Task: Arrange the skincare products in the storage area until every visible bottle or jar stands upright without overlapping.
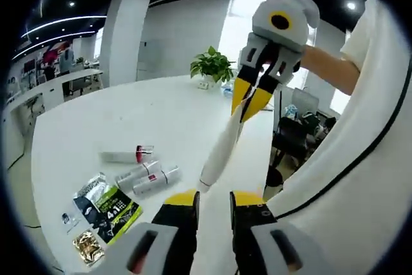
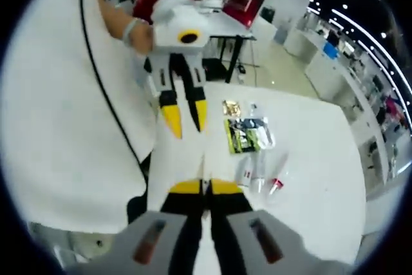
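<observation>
Left gripper view: a white tube (image 1: 221, 149) is held above the white table (image 1: 129, 114), its upper end clamped between the yellow-tipped jaws of the right gripper (image 1: 250, 103). The left gripper (image 1: 214, 199) stands open just below the tube's lower end, holding nothing. Three tubes (image 1: 143, 170) lie flat on the table, one with a red cap. Sachets (image 1: 102, 210) lie beside them; their print cannot be read. A potted plant (image 1: 212, 67) stands at the far edge.
</observation>
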Available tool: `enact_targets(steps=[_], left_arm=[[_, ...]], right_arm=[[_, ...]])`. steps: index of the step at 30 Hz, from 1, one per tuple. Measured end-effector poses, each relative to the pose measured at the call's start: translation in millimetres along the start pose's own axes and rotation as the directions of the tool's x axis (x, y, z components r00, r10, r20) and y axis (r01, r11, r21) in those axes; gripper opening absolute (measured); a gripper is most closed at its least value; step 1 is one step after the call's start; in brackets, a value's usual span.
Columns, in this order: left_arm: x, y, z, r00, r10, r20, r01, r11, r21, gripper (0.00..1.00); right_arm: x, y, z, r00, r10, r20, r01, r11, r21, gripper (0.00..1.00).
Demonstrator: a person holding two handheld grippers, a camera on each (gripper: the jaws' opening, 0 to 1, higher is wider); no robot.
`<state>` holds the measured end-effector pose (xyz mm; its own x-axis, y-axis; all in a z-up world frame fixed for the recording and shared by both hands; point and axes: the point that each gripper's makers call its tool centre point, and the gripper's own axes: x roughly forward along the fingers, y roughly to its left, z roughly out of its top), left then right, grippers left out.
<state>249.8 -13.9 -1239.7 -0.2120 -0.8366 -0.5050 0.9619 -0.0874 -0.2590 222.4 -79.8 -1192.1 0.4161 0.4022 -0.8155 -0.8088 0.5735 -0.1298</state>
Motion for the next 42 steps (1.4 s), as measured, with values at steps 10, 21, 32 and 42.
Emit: enact_targets(steps=[10, 21, 32, 42], left_arm=[[38.9, -29.4, 30.6, 0.998, 0.052, 0.039, -0.052, 0.998, 0.022, 0.18], [43.2, -52.2, 21.6, 0.996, 0.005, 0.09, 0.003, 0.997, -0.08, 0.18], [-29.7, 1.7, -26.8, 0.998, 0.041, -0.042, -0.042, 0.999, -0.024, 0.18], [-28.8, -15.7, -29.9, 0.996, 0.049, -0.07, -0.051, 0.998, -0.023, 0.18]], right_arm=[[-13.5, -21.6, -60.5, 0.996, 0.015, -0.088, -0.014, 1.0, 0.012, 0.0], [-26.7, -42.3, -63.5, 0.991, -0.02, -0.132, 0.023, 1.0, 0.018, 0.0], [13.7, -38.0, -21.4, 0.996, -0.067, -0.066, 0.072, 0.994, 0.087, 0.0], [7.5, -40.6, -24.6, 0.997, -0.05, -0.058, 0.056, 0.993, 0.102, 0.0]])
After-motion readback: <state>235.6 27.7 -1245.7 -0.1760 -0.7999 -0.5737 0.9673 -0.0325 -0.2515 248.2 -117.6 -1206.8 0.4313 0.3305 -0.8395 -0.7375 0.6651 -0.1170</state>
